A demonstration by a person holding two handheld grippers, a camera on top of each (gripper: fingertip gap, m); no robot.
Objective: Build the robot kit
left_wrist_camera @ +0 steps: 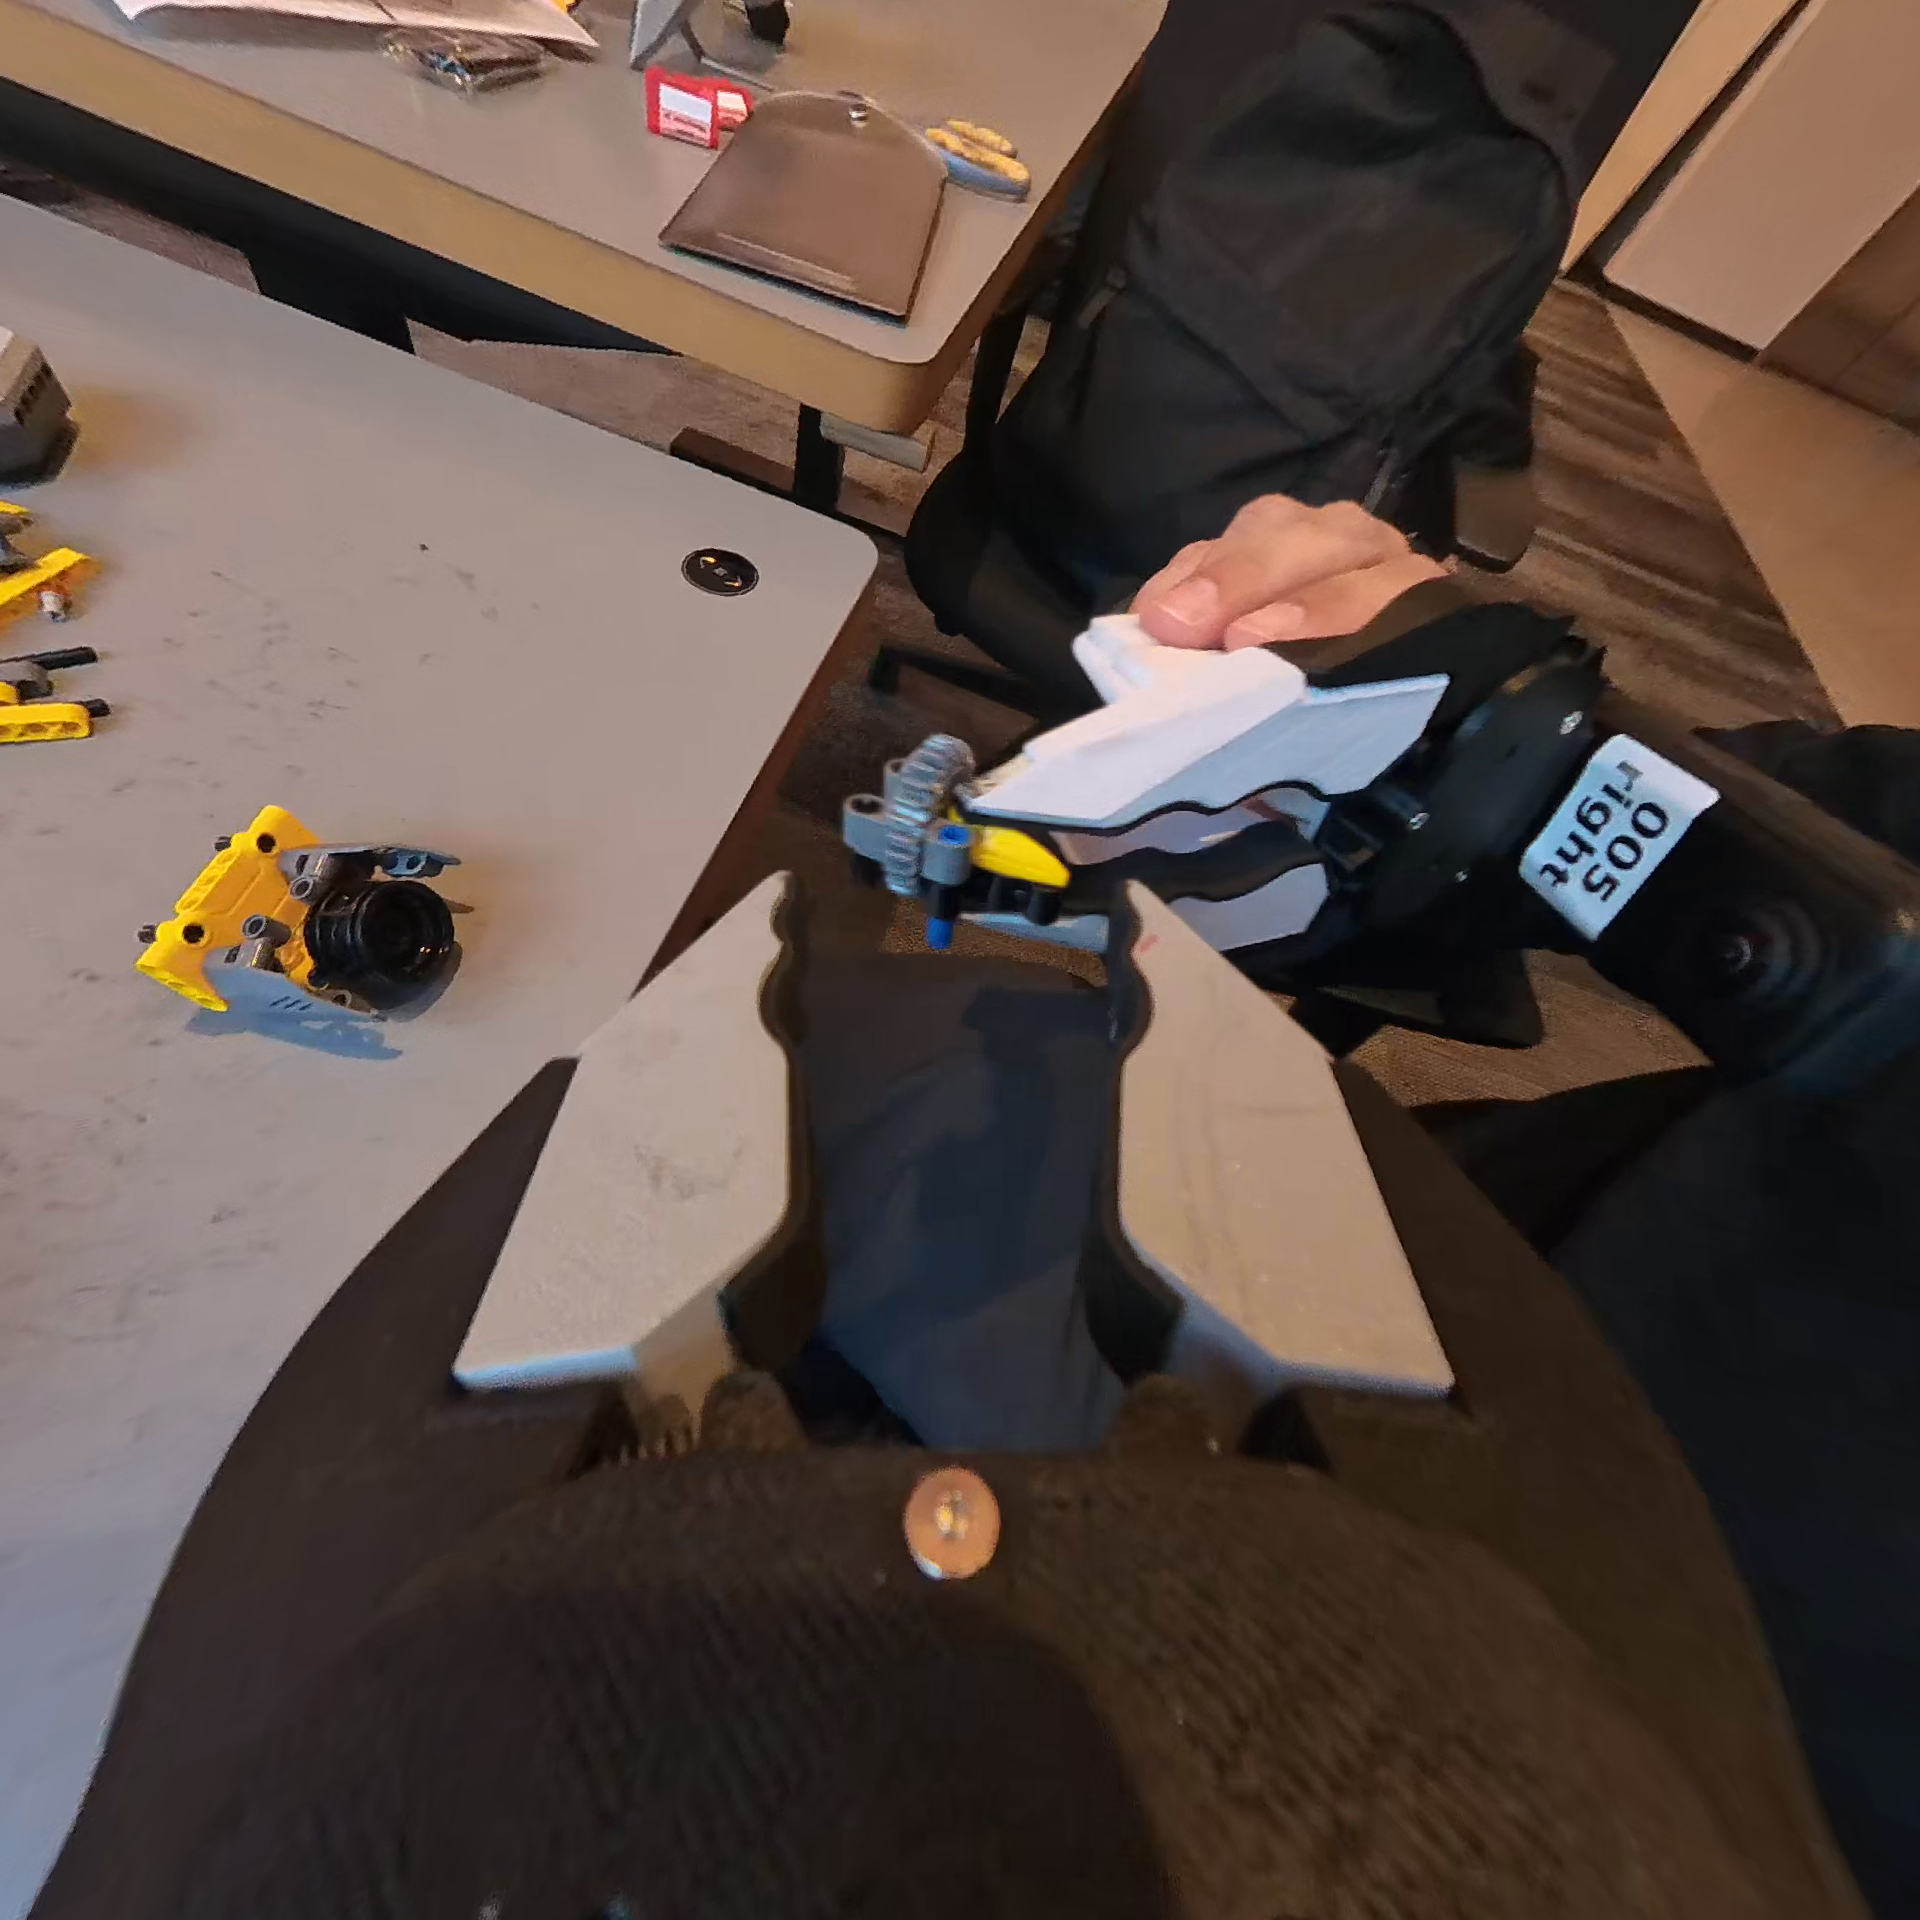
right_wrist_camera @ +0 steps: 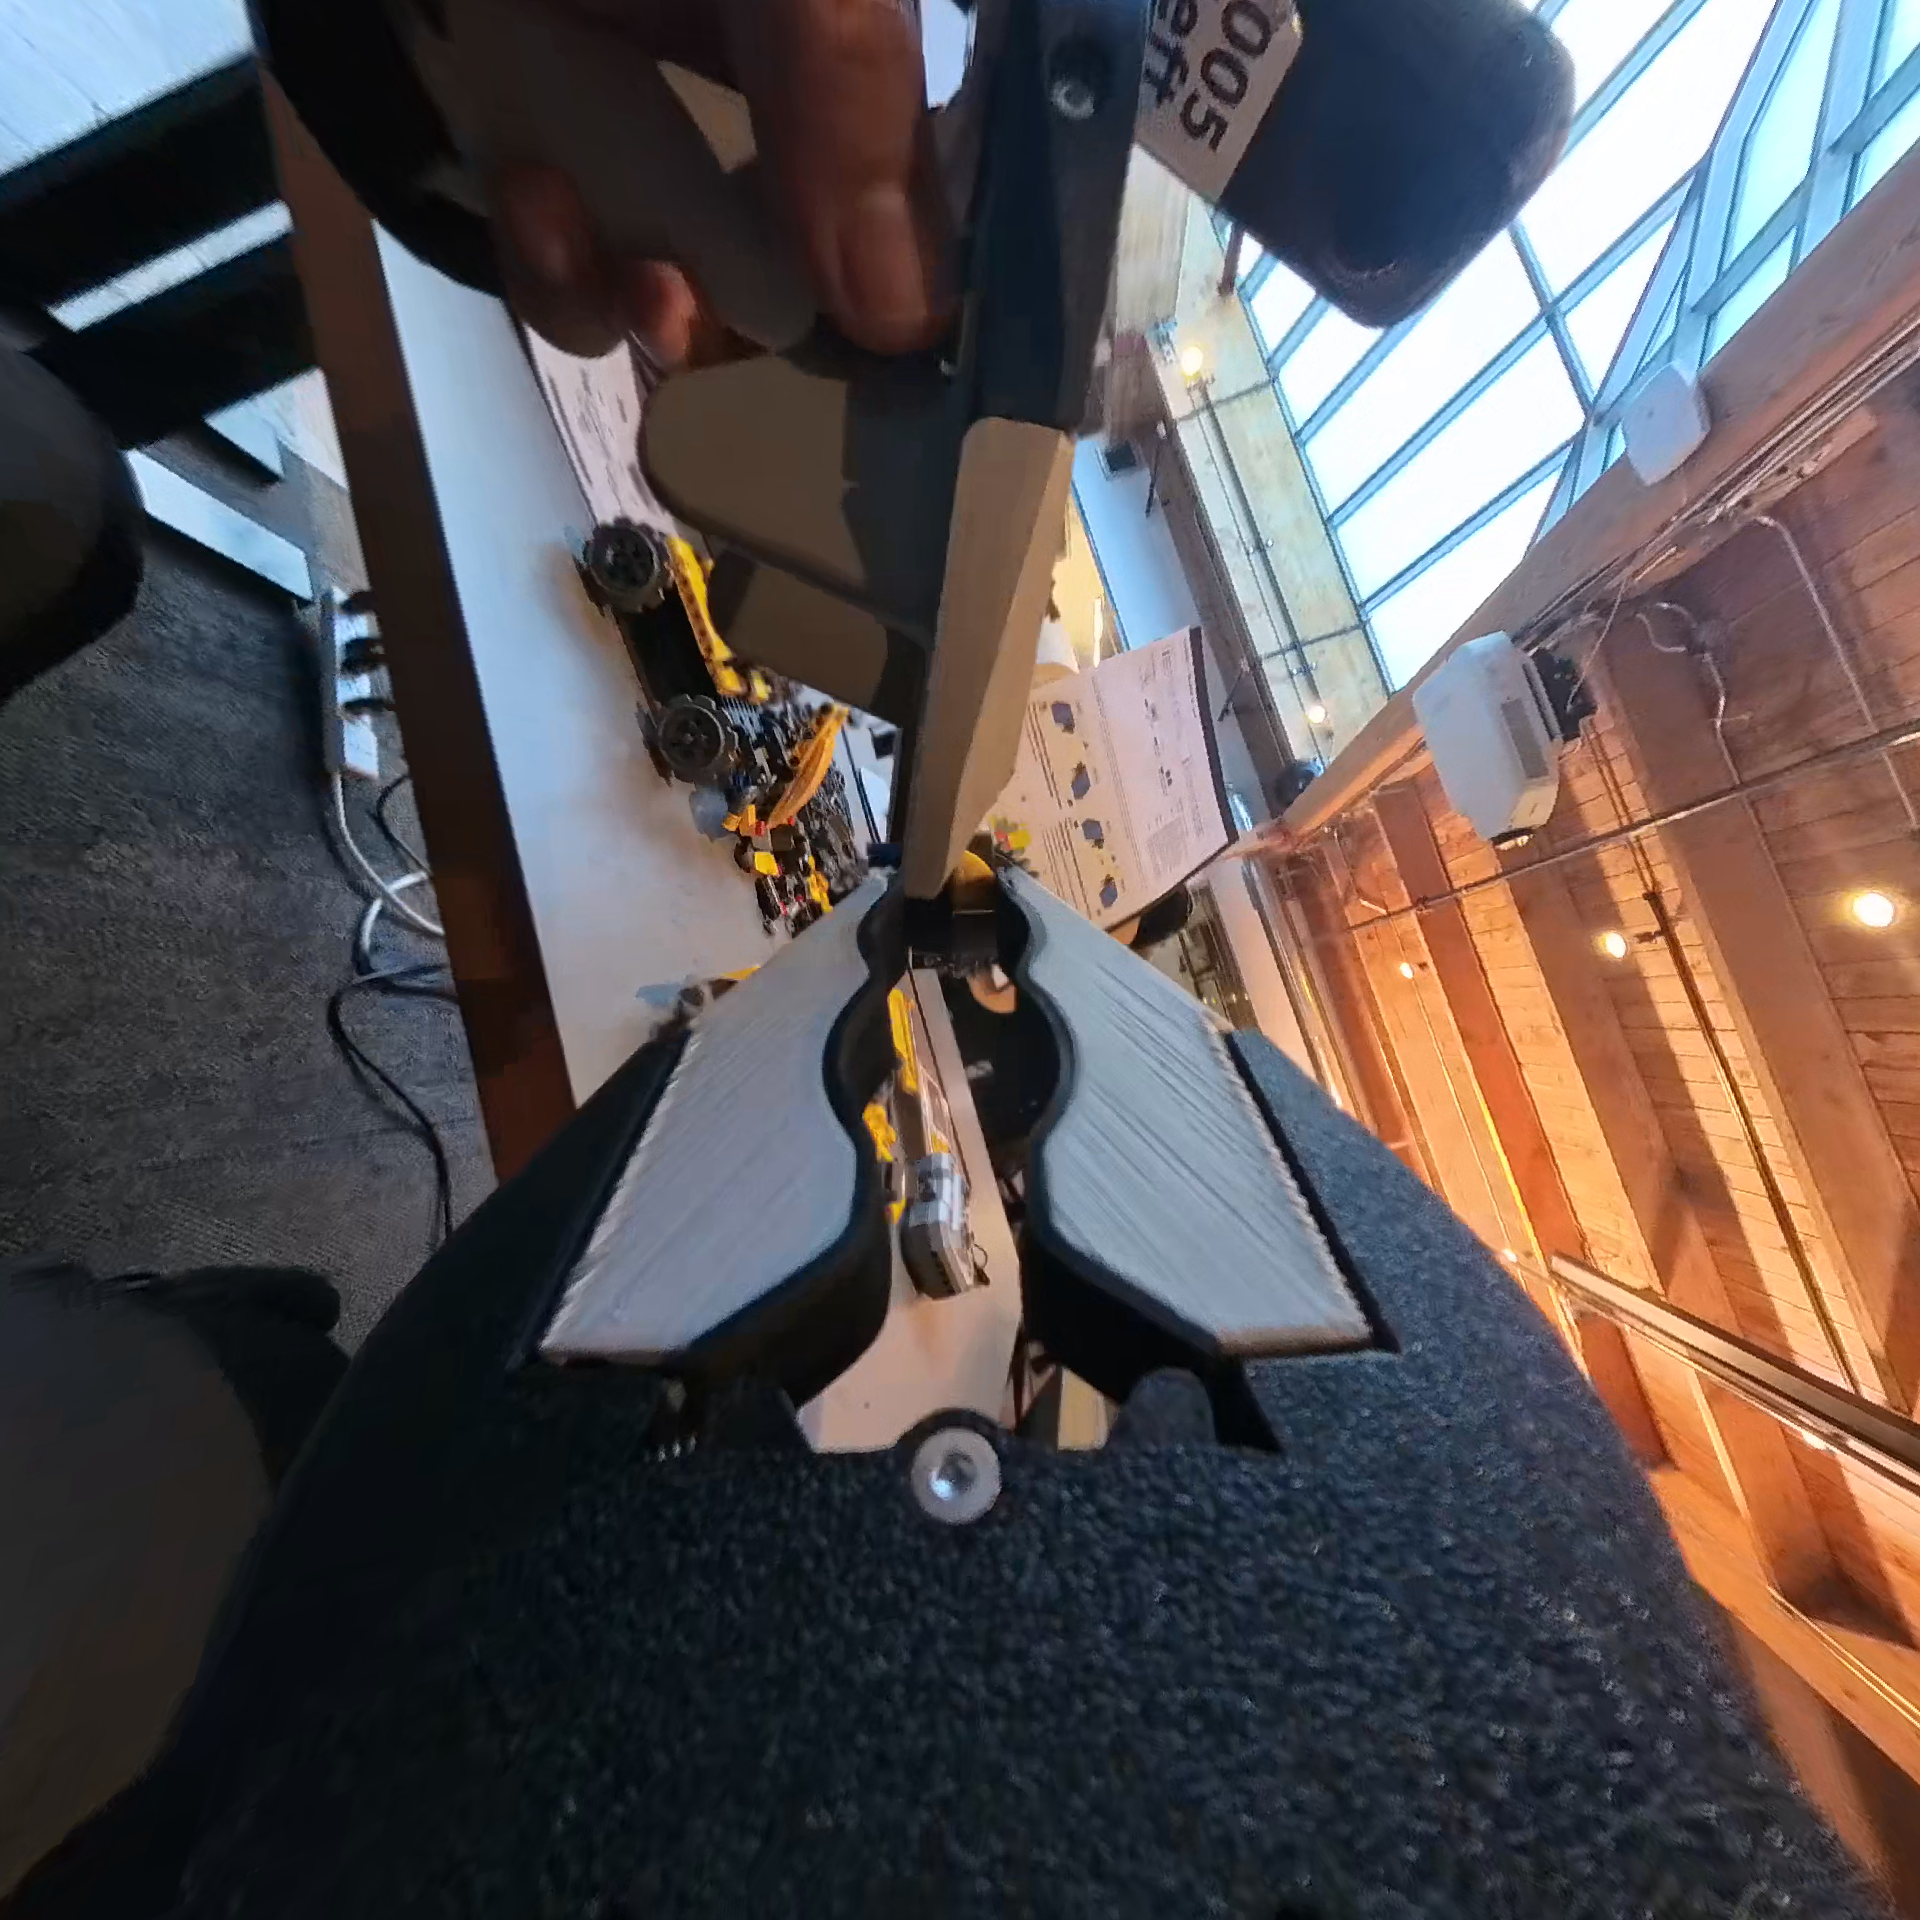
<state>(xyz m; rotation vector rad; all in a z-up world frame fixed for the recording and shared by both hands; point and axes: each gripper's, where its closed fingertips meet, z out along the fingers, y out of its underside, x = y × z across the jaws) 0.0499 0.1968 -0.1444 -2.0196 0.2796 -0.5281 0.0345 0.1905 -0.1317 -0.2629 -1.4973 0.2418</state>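
My right gripper (left_wrist_camera: 1013, 831), with white fingers, comes in from the right and is shut on a small toy-brick assembly (left_wrist_camera: 920, 816) made of a grey gear, a grey beam, a yellow piece and a blue pin. It holds the assembly in the air just off the table corner. My left gripper (left_wrist_camera: 956, 899) is open and empty, with its grey fingertips just below the assembly. In the right wrist view, my right gripper (right_wrist_camera: 945, 899) pinches the assembly (right_wrist_camera: 951, 930) at its tips. One of the left gripper's fingers (right_wrist_camera: 987, 623) reaches down to the assembly from above.
The grey table (left_wrist_camera: 416, 644) holds a yellow, grey and black brick subassembly (left_wrist_camera: 301, 925) and loose yellow beams (left_wrist_camera: 42, 582). A second table behind has a brown pouch (left_wrist_camera: 810, 208). A black backpack (left_wrist_camera: 1299, 312) sits on a chair. A wheeled brick vehicle (right_wrist_camera: 686, 644) and a booklet (right_wrist_camera: 1122, 769) are farther off. The grippers are tip to tip, or close to it.
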